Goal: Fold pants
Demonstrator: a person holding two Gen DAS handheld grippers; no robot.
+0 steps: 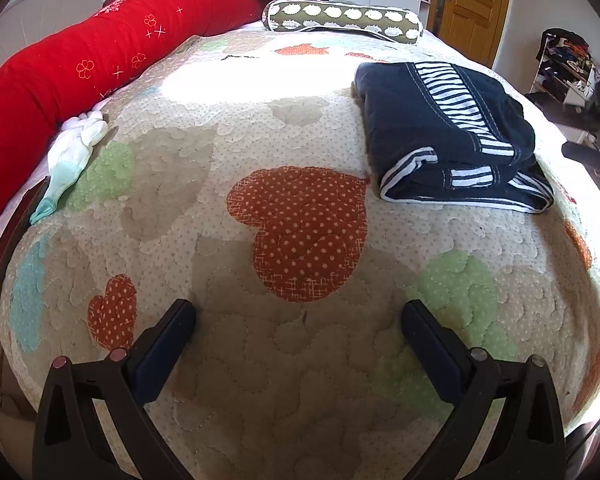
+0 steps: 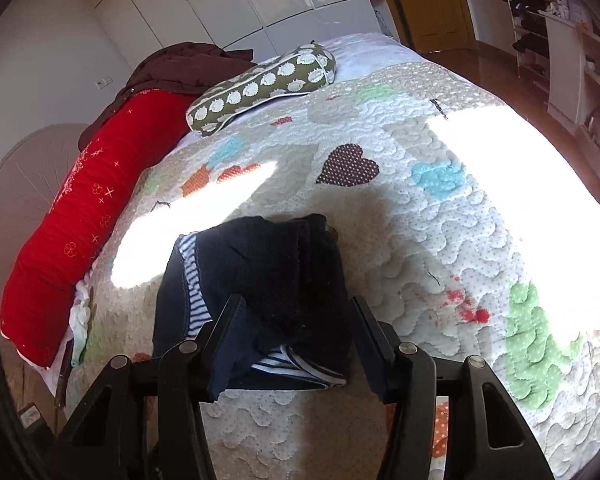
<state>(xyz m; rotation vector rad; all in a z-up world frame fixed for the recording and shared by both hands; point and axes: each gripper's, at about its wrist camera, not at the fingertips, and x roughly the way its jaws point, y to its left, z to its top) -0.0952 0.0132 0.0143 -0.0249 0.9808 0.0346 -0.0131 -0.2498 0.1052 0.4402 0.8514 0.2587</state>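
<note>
The navy pants (image 1: 440, 128) with white striped trim lie folded in a compact stack on the quilted bed cover (image 1: 260, 360), at the right of the left wrist view. My left gripper (image 1: 298, 310) is open and empty, above the quilt, well short and left of the pants. In the right wrist view the pants (image 2: 268, 276) lie just ahead of my right gripper (image 2: 298, 306), which is open, its two fingers standing either side of the near end of the stack without holding it.
A long red bolster (image 1: 92, 68) lies along the bed's left side, with a white-and-mint garment (image 1: 74, 156) beside it. A green patterned pillow (image 1: 340, 20) lies at the far end. A wooden door (image 1: 472, 4) and a cluttered shelf (image 2: 560, 40) stand beyond the bed.
</note>
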